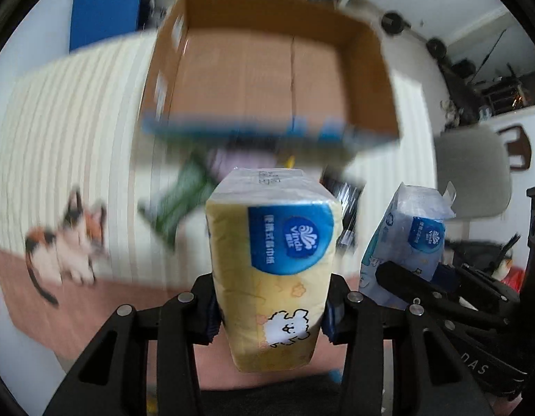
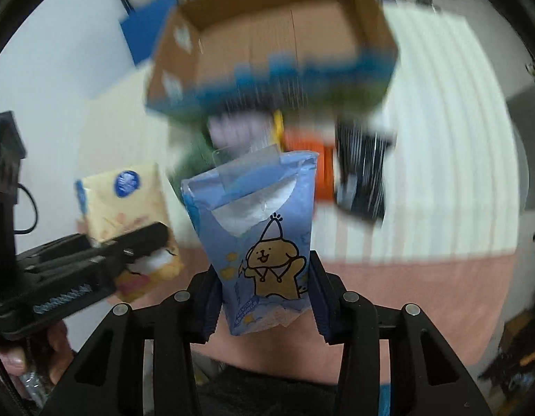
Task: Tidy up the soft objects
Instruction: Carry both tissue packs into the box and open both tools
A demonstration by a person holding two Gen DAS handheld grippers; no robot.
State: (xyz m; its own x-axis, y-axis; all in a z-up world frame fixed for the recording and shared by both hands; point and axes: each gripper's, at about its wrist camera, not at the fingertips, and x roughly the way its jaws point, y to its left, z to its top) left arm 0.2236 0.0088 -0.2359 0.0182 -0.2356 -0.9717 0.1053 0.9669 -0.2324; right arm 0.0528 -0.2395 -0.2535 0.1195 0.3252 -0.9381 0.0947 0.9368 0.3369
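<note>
My left gripper [image 1: 270, 315] is shut on a yellow Vinda tissue pack [image 1: 272, 249] and holds it upright above the table. My right gripper [image 2: 264, 298] is shut on a blue tissue pack [image 2: 260, 228] with a cartoon dog and an opened top. Each pack shows in the other view: the blue one [image 1: 409, 239] at the right, the yellow one [image 2: 125, 208] at the left. An open, empty cardboard box [image 1: 267, 76] with a blue front band stands ahead, also in the right wrist view [image 2: 267, 38]. Both views are blurred.
Between the packs and the box lie a green packet [image 1: 179, 204], a lilac item [image 2: 232, 131], an orange item [image 2: 307, 159] and a dark packet [image 2: 362, 173]. A calico cat toy [image 1: 64, 246] lies at left on the striped cloth [image 1: 76, 131]. A grey chair [image 1: 475, 173] stands at right.
</note>
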